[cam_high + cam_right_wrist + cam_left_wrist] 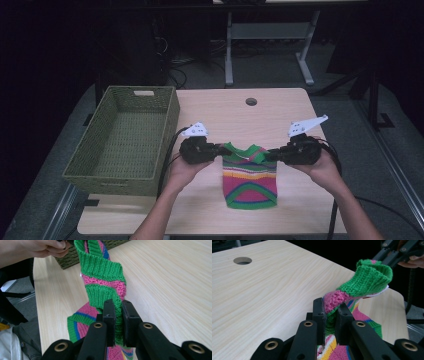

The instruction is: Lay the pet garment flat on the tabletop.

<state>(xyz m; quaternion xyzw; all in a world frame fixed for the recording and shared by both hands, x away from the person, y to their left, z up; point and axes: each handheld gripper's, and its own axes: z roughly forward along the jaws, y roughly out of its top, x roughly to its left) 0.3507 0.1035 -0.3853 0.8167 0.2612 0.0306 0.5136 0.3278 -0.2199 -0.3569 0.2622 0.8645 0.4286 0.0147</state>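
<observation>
On the pale wood-grain tabletop (280, 112), just in front of the person, a small knitted garment striped in green, pink, yellow and blue (249, 176) is held up by its top edge between the two grippers. Its long axis runs from that lifted green ribbed edge, on the far side, down toward the person, where the green-bordered lower end lies flat on the wood near the front edge. The top edge itself is stretched crosswise, from one gripper to the other. The left gripper (220, 150) is seen with its jaws nearly closed, pinching the left corner of the ribbed edge; in the left gripper view (331, 312) pink and green knit is clamped between the black pads. The right gripper (270, 154) is likewise closed down on the right corner, and in the right gripper view (117, 315) the green ribbing is gripped between its jaws, the fabric twisting away toward the other hand (32, 250). A small white tag is glimpsed at the neck of the garment, but no writing can be read on it. A green woven rectangular basket (125, 142) stands at the left of the tabletop, well apart from the garment.
</observation>
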